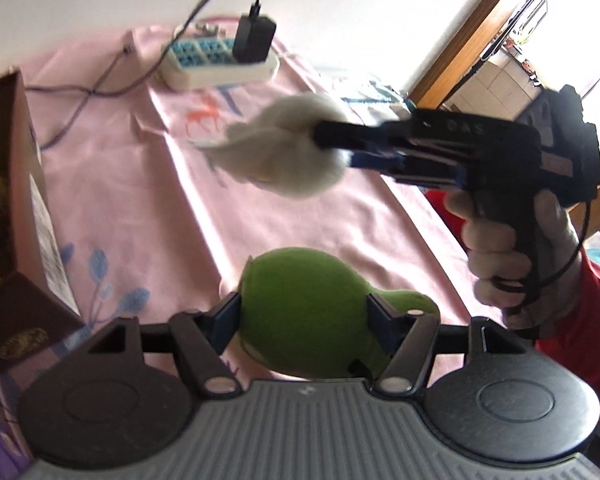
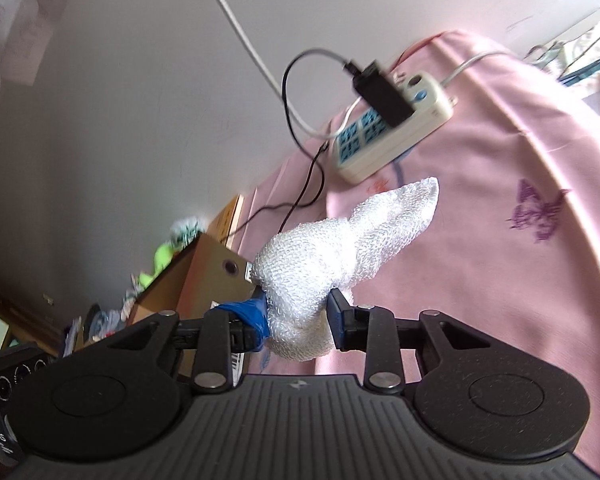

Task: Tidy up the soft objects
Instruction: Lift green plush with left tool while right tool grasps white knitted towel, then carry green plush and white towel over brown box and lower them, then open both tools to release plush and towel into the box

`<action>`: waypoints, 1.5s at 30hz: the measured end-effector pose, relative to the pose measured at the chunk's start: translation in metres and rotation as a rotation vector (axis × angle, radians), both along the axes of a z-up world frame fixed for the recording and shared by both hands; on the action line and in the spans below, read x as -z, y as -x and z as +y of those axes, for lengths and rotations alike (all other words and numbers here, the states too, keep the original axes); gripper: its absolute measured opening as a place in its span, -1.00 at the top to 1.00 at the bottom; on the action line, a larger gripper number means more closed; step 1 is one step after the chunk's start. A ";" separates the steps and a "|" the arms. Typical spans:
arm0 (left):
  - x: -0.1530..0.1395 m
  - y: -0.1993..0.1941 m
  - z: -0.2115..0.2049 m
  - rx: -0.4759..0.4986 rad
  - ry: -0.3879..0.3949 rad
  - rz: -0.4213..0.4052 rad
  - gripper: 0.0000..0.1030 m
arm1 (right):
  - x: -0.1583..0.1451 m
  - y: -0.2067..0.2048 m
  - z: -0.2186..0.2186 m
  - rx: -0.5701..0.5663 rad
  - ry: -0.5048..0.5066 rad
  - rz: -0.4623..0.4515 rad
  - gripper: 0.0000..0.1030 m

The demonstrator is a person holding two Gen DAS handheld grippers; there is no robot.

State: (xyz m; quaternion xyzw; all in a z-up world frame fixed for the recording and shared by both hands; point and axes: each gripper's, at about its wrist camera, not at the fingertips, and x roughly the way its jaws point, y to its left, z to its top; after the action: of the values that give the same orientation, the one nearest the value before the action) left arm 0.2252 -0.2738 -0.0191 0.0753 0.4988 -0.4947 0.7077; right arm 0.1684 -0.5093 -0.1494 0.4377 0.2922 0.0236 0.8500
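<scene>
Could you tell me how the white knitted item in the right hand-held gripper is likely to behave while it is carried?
The white knitted item is probably floppy: its free end droops past the right hand-held gripper. It looks light, since it hangs clear of the pink cloth from a single pinch. The textured knit should resist slipping, though the soft bulk may squeeze thinner.

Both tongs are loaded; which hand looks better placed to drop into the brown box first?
Probably left. The left tongs, gripping the green toy, sit beside the brown box; the right tongs hold the white sock farther away.
</scene>
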 end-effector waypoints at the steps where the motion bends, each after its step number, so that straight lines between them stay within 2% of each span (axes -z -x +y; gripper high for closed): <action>1: -0.004 0.000 0.003 -0.005 0.011 -0.011 -0.29 | -0.004 0.003 0.001 0.008 0.004 -0.007 0.74; 8: -0.032 -0.010 0.035 -0.079 0.099 -0.068 -0.29 | -0.043 0.014 0.020 0.015 0.026 -0.084 0.73; 15: -0.067 -0.032 0.107 -0.201 0.166 -0.174 -0.29 | -0.089 -0.003 0.066 -0.028 0.068 -0.152 0.73; 19: -0.081 -0.052 0.156 -0.291 0.167 -0.232 -0.29 | -0.110 -0.024 0.102 -0.068 0.100 -0.173 0.73; 24: -0.085 -0.079 0.205 -0.382 0.138 -0.290 -0.30 | -0.121 -0.060 0.149 -0.110 0.135 -0.155 0.73; 29: -0.075 -0.107 0.237 -0.453 0.120 -0.294 -0.30 | -0.116 -0.099 0.194 -0.143 0.188 -0.110 0.74; 34: -0.049 -0.135 0.249 -0.496 0.058 -0.283 -0.30 | -0.098 -0.136 0.225 -0.154 0.265 -0.054 0.74; 40: -0.020 -0.153 0.251 -0.488 -0.003 -0.261 -0.32 | -0.076 -0.164 0.246 -0.159 0.383 -0.003 0.72; 45: -0.001 -0.160 0.251 -0.482 -0.037 -0.260 -0.39 | -0.056 -0.183 0.248 -0.125 0.414 0.066 0.69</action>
State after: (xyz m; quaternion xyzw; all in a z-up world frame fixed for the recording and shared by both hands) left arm 0.3850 -0.0230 -0.0184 0.0302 0.4165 -0.2891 0.8614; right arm 0.3518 -0.2618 -0.0937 0.2354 0.3450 0.0016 0.9086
